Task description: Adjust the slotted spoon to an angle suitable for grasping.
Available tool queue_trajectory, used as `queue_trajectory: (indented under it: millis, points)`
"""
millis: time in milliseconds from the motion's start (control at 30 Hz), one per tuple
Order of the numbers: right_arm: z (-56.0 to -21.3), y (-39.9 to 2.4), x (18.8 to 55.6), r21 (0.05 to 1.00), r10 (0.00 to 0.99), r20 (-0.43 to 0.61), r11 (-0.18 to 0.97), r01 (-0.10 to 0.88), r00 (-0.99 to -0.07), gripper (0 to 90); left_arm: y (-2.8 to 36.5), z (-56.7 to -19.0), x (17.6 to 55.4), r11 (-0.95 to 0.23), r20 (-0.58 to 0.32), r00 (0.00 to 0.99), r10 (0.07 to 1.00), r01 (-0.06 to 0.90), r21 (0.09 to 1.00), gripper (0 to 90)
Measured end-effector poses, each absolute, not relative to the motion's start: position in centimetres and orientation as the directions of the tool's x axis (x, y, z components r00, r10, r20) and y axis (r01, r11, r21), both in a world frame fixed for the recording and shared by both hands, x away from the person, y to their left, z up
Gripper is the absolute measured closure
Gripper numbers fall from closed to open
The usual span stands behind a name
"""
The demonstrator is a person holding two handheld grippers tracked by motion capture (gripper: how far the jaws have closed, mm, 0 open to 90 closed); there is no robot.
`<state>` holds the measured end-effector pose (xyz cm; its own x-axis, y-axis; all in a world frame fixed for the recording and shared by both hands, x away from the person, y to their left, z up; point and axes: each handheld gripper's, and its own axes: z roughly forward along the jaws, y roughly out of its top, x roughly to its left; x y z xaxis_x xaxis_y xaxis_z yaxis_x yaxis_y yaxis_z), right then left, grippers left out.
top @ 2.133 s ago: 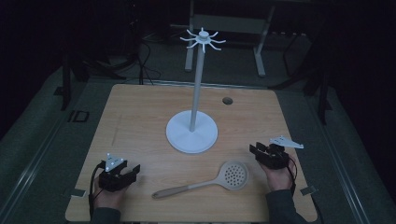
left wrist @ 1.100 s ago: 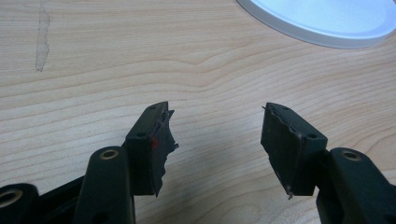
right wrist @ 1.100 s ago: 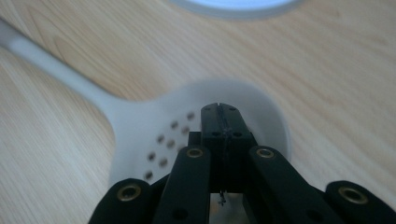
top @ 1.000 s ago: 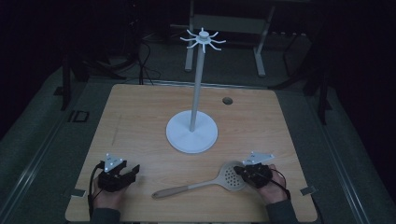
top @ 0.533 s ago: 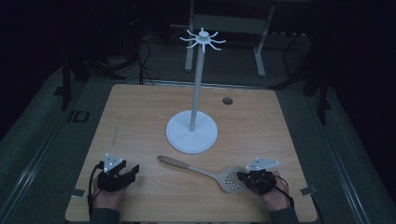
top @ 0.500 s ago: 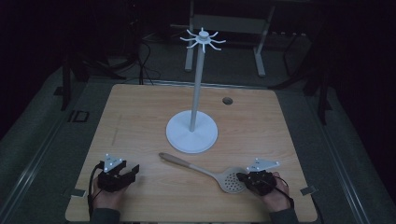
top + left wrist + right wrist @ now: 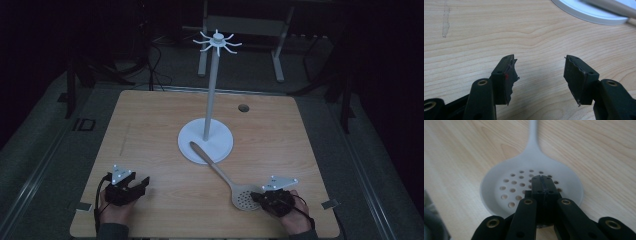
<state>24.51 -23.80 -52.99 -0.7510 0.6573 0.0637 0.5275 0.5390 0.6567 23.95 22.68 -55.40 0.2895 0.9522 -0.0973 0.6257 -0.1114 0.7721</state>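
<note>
At the near left corner of the wooden counter [image 7: 150, 120], the left gripper [image 7: 131, 186] rests in the person's left hand [image 7: 114, 209], its grey three-cornered plate on top. In the left gripper view its fingers [image 7: 504, 75] stand spread wide apart with bare wood grain between them and nothing held; a faint grey smear marks the wood far off to their left.

Toward the middle stands a white rack [image 7: 210, 95]: a round flat base [image 7: 220, 142] on the counter, a thin upright pole, and a ring of small hooks at the top. The edge of that base shows at the top of the left gripper view [image 7: 584, 13].

A slotted spoon [image 7: 222, 175] lies slantwise from there toward the near right. The tip of its pale handle lies over the front rim of the base, and the shaft runs down and right to the round, hole-dotted head [image 7: 244, 197] lying on the wood.

At the near right, the right gripper [image 7: 260, 198], in the person's right hand [image 7: 292, 220], meets the head of the spoon at its near edge. In the right gripper view the fingers [image 7: 543, 186] are pressed together, lying over the perforated bowl [image 7: 506, 187]; whether they pinch its rim or merely rest above it I cannot tell. A small dark hole [image 7: 243, 107] sits in the counter's far right part.
</note>
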Motion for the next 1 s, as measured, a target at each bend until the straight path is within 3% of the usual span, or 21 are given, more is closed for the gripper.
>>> queue_trajectory:
  millis: [400,733,1000]
  points:
    - [-51.4,-22.8,25.8,0.668,0.675,0.018,0.541,0.511,-0.738,86.0,22.6,-55.4,24.0,-0.116,-0.095,0.292,0.952,0.626,0.771,42.7]
    - [-49.1,-19.7,29.8,0.664,0.676,-0.017,0.558,0.498,-0.737,80.5,22.7,-55.4,24.0,-0.112,-0.098,0.293,0.951,0.624,0.773,42.7]
    - [-49.7,-16.5,32.1,0.61,0.645,-0.002,0.607,0.51,-0.764,79.2,22.7,-55.3,24.0,-0.11,-0.101,0.292,0.951,0.623,0.774,42.7]
